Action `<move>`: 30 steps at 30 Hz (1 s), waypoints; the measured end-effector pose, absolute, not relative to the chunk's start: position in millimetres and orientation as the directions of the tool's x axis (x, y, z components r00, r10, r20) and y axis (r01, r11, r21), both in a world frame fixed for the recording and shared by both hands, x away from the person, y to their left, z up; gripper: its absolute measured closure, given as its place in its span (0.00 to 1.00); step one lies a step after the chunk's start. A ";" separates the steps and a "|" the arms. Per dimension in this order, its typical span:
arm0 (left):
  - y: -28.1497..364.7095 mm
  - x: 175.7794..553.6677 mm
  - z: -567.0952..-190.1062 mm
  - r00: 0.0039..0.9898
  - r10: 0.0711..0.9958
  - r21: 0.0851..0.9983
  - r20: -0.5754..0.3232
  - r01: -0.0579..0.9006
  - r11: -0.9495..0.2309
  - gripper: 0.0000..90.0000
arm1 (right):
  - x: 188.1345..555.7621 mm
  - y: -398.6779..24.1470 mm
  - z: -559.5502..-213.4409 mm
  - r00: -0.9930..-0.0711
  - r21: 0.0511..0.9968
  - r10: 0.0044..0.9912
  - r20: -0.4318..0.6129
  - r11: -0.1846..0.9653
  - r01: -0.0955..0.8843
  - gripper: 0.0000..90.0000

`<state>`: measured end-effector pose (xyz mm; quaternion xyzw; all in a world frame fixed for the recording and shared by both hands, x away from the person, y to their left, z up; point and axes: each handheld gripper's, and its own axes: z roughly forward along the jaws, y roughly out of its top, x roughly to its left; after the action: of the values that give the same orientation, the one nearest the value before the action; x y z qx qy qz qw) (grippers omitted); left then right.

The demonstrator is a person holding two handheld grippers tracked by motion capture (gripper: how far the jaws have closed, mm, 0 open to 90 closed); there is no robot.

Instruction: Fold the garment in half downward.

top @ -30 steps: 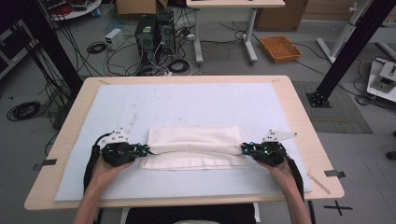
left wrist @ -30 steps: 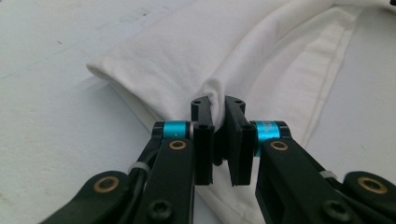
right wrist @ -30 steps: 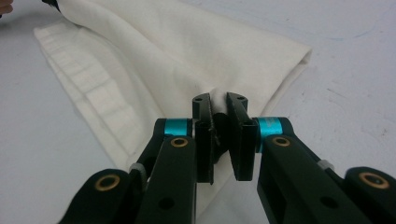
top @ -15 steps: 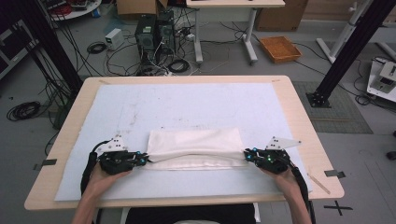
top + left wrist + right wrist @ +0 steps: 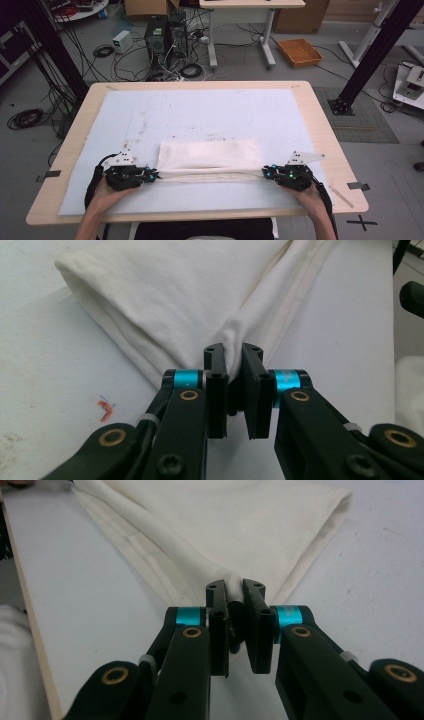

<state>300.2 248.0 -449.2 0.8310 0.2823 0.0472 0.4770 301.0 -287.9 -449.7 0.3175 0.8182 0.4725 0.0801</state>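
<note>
High view: folded white cloth [image 5: 207,157] lies near the tabletop's [image 5: 320,125] front edge, stretched between both grippers to keep its fold straight.
Left gripper view: left gripper [image 5: 234,352] clamped on a bunched corner.
Right gripper view: right gripper [image 5: 235,590] clamped likewise.

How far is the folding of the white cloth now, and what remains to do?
Done: the white cloth already lies folded into a long band on the white mat. In hand: the left gripper and right gripper each pinch one near corner, the edge stretched between them. Left, probably: carry this edge over for another fold, then release.
</note>
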 end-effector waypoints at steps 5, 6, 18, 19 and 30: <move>247.1 297.7 -451.2 0.839 0.507 0.810 -0.197 0.431 -0.398 0.90 | 299.4 -287.7 -450.4 -0.800 0.801 0.577 0.167 0.393 0.451 0.91; 247.2 297.0 -450.7 0.841 0.504 0.808 -0.195 0.429 -0.404 0.90 | 299.0 -288.5 -448.9 -0.802 0.797 0.573 0.170 0.399 0.454 0.88; 243.1 291.4 -418.2 0.851 0.499 0.860 -0.162 0.370 -0.352 0.81 | 290.6 -281.3 -418.7 -0.798 0.854 0.589 0.126 0.345 0.389 0.79; 237.9 292.1 -418.5 0.855 0.495 0.858 -0.154 0.364 -0.363 0.81 | 291.8 -275.7 -417.6 -0.804 0.854 0.582 0.119 0.353 0.382 0.80; 219.5 302.7 -440.9 0.840 0.533 0.760 -0.102 0.411 -0.503 0.78 | 310.8 -238.7 -444.0 -0.828 0.747 0.554 0.090 0.512 0.423 0.76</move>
<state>302.7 219.5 -440.9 0.8639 0.2730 0.0730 0.4170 310.8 -238.7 -444.0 0.2822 0.8658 0.4054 0.0803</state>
